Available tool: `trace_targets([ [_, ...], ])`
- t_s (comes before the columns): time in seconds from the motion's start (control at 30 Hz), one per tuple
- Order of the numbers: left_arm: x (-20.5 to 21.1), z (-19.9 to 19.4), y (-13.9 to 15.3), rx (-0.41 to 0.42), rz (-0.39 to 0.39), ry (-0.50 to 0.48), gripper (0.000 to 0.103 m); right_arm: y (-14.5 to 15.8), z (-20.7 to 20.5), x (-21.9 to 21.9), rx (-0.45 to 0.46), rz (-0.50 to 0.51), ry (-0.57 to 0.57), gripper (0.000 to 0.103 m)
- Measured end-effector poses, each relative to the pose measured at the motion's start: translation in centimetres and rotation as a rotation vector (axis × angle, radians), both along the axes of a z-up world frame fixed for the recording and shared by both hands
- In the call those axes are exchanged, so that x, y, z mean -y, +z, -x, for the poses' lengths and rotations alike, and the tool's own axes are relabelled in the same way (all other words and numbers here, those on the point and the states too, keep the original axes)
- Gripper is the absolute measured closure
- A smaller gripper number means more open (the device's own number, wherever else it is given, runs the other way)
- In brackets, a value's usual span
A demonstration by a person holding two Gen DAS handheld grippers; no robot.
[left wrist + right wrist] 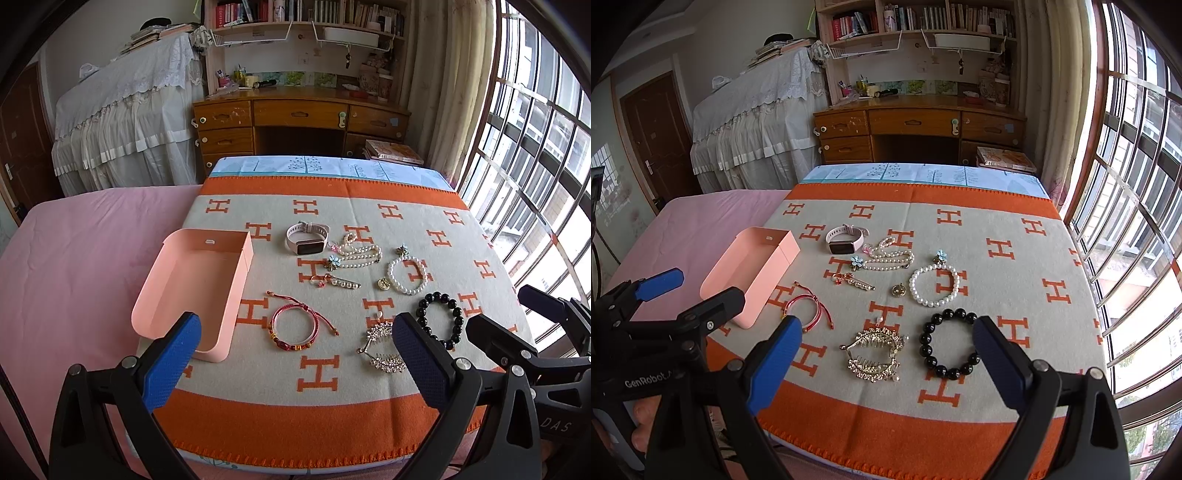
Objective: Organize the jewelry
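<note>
Jewelry lies spread on an orange and grey blanket point(280, 373). An open pink box point(192, 288) point(753, 273) sits at its left edge. Near the front lie a red cord bracelet point(295, 328) point(812, 306), a gold hair comb point(380, 347) point(873, 352) and a black bead bracelet point(441, 319) point(949, 345). Farther back are a white watch point(306, 238) point(846, 238), a pearl necklace point(358, 253) point(890, 258) and a pearl bracelet point(406, 275) point(934, 284). My left gripper point(297, 334) hovers open above the red bracelet. My right gripper point(886, 341) hovers open above the comb. Neither holds anything.
A pink sheet point(74, 266) covers the surface left of the blanket. Behind stand a wooden desk point(299, 118) with bookshelves and a white-draped piece of furniture point(125, 122). A barred window point(1137, 206) runs along the right. A hand point(642, 421) holds the left gripper's handle.
</note>
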State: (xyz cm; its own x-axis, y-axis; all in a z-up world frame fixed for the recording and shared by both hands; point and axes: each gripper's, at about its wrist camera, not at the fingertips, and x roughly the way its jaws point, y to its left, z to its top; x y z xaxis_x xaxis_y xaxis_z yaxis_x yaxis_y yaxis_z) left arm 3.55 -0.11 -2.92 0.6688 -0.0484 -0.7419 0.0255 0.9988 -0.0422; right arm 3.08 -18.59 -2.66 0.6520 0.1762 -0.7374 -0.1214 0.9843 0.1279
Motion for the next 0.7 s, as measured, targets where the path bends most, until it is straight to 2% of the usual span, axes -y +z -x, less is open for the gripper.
trace_targets([
  [0.33,0.4,-0.5,-0.4,-0.018,-0.003,-0.028,0.001,-0.1,0.0,0.0,-0.003,-0.004,0.0,0.009],
  [0.57,-0.2,-2.6,-0.3,-0.056,0.027,-0.04,0.001,-0.8,-1.2,0.9,-0.03,-0.031,-0.005,0.009],
  [0.7,-0.5,-3.9,0.4,-0.036,-0.011,-0.018,0.001,-0.9,-1.9,1.8,-0.023,-0.032,-0.018,0.009],
])
